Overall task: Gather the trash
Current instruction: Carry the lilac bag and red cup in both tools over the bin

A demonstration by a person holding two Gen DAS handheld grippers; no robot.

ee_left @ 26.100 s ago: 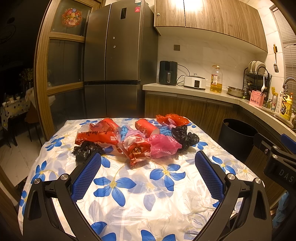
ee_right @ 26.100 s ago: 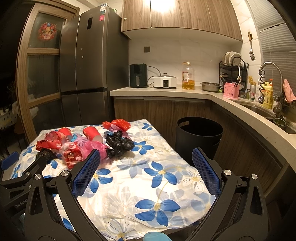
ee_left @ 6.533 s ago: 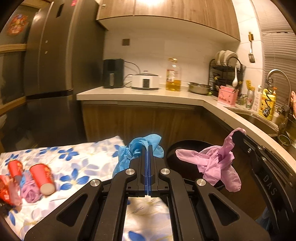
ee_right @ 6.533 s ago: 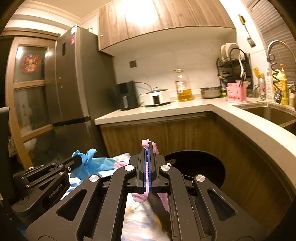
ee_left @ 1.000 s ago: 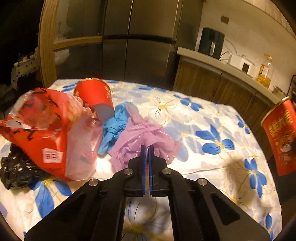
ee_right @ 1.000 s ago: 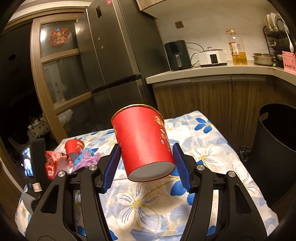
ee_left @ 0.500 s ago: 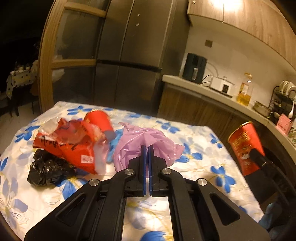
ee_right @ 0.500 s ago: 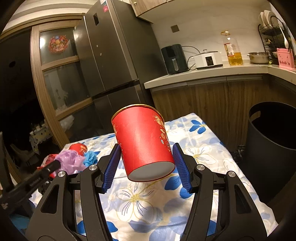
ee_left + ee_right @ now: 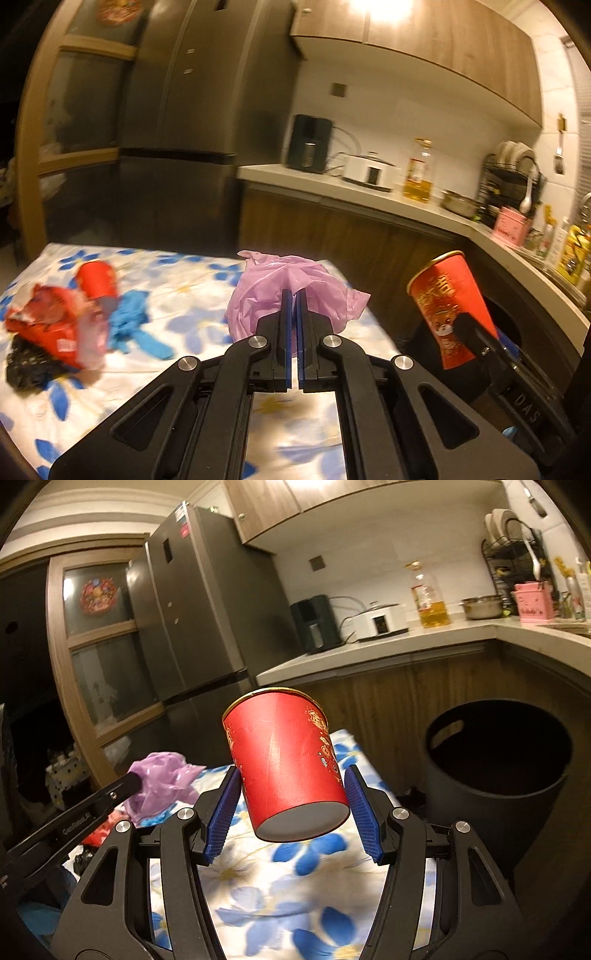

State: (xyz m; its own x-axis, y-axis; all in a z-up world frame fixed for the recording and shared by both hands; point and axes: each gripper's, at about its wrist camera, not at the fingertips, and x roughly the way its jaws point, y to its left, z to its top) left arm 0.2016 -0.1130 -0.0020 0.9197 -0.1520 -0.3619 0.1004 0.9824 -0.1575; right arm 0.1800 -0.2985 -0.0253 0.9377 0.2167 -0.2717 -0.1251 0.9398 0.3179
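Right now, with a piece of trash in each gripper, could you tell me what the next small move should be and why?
Probably carry the red cup rightward over the black bin: the right gripper holds it clear of the table, the bin open beside it.

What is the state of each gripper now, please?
Left gripper: shut on the purple plastic bag.
Right gripper: shut on the red paper cup, held above the table.

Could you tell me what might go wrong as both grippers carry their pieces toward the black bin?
The right gripper holds the red cup tilted between its blue pads; squeezing could crush it, or it may slip out before reaching the black bin. The left gripper pinches only a fold of the purple bag, whose loose plastic could snag or pull free.
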